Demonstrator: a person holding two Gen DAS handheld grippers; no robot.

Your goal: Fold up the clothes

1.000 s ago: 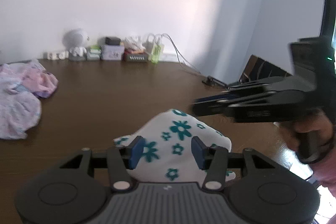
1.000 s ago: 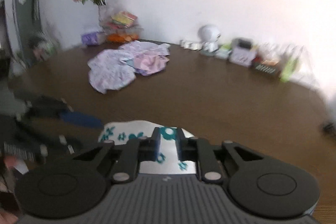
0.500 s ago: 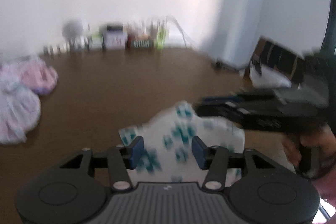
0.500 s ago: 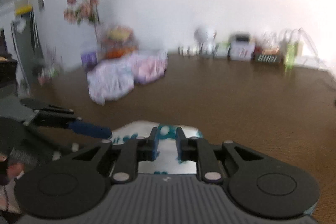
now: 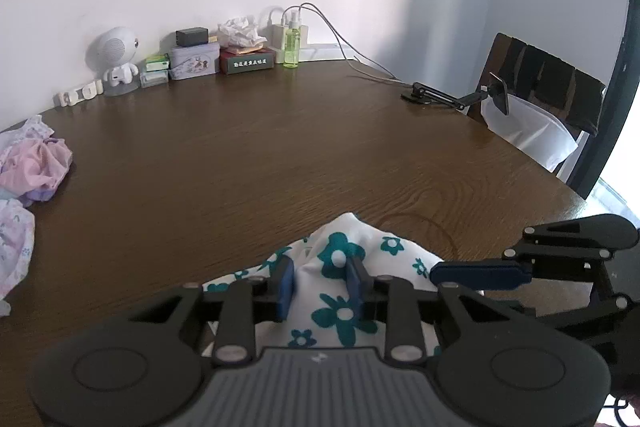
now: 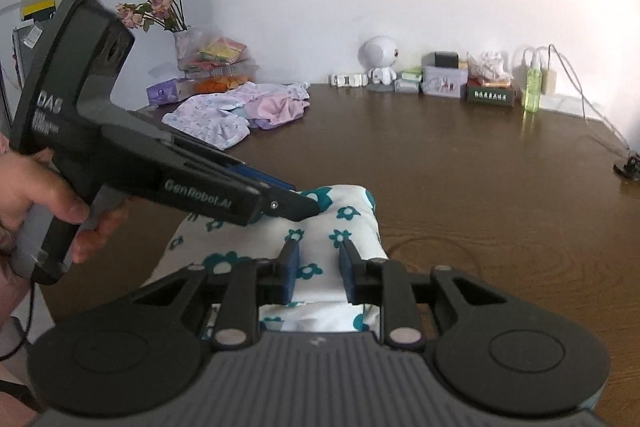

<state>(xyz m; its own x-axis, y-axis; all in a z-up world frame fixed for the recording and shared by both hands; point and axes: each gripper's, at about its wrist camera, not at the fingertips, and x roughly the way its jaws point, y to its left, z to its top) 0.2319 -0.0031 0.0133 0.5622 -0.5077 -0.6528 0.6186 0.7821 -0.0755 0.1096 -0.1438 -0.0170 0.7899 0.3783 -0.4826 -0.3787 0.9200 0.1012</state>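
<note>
both grippers sit lower and closer over the floral garment (image 5: pixel 340 291) than a sec ago, and the blur of the half-sec-old frames is gone. left gripper (image 5: pixel 320 285) has its blue pads either side of a raised fold of the white cloth w/ teal flowers; its jaws are closing, fabric between them, the pads look to be touching the fold on both sides but i can't be sure they're pressing yet. right gripper (image 6: pixel 318 275) is over the near edge of the same garment (image 6: pixel 320 227), its jaws are opening, cloth bunched up between the pads w/ the pads touching the hump of fabric.

garment lies folded into a narrow bundle on the brown wooden table (image 6: pixel 480 187), near the front edge, between the two tools. in the right wrist view the left gripper comes in from the left, held by a hand (image 6: pixel 36 195), its tip down on the far part of the cloth. in the left wrist view the right gripper (image 5: pixel 480 275) pokes in from the right, just beside the cloth.

a pile of pink & lilac clothes (image 6: pixel 240 111) sits well apart toward the far left of the table. along the wall: a small white robot figure (image 5: pixel 116 61), tins & boxes (image 5: pixel 196 61), a green spray bottle (image 5: pixel 292 45), a vase of flowers (image 6: pixel 156 3). a chair (image 5: pixel 548 83) stands at the far right.
</note>
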